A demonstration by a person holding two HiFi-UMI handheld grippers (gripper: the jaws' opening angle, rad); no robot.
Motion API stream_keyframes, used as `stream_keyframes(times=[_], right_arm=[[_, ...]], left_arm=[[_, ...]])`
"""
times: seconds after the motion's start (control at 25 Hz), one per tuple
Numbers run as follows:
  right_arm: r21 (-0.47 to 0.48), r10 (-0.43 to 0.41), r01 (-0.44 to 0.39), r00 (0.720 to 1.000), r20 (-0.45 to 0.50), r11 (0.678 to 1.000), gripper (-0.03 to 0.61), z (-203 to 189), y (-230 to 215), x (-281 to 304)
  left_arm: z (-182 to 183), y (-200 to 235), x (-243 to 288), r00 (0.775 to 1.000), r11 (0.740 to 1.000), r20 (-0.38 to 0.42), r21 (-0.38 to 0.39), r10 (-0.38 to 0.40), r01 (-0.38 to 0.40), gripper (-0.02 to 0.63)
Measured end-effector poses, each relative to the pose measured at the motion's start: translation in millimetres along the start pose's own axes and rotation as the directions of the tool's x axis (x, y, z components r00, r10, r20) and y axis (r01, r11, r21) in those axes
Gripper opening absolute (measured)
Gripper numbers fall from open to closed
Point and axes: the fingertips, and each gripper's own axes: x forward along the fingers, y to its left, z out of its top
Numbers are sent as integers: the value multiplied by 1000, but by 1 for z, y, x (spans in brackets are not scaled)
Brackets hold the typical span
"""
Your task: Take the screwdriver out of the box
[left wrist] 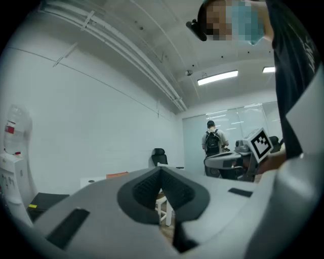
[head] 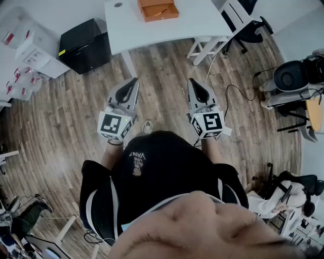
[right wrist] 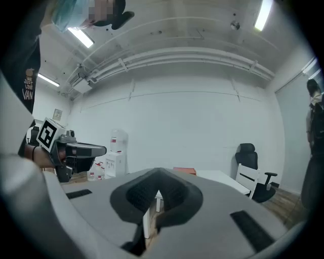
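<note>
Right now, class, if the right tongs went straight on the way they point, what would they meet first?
Probably the white table, at its front edge or a leg. Nothing shows between it and the right tongs, though depth and height are hard to judge.

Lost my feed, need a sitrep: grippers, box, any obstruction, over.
Left gripper and right gripper shut, empty, level. Orange box on white table ahead, not reached; contents too small to tell. Only wood floor between.
</note>
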Motion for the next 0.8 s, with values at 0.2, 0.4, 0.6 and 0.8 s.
stream_keyframes(times=[0.2,0.4,0.6,0.8], right_arm=[[26,3,-3,1000,19,1000,12,0,-3,19],[26,-20,19,999,29,999,12,2,-4,39],[33,-54,53,998,38,998,12,6,-3,62],[51,-82,81,996,30,995,12,6,-7,78]], left_arm=[[-4,16,12,1000,1000,0,-5,-10,10,15],[-8,38,22,1000,1000,-8,-8,-25,25,15],[-11,62,33,999,998,-3,-14,-54,54,15],[-11,78,45,996,996,-3,-14,-90,90,15]])
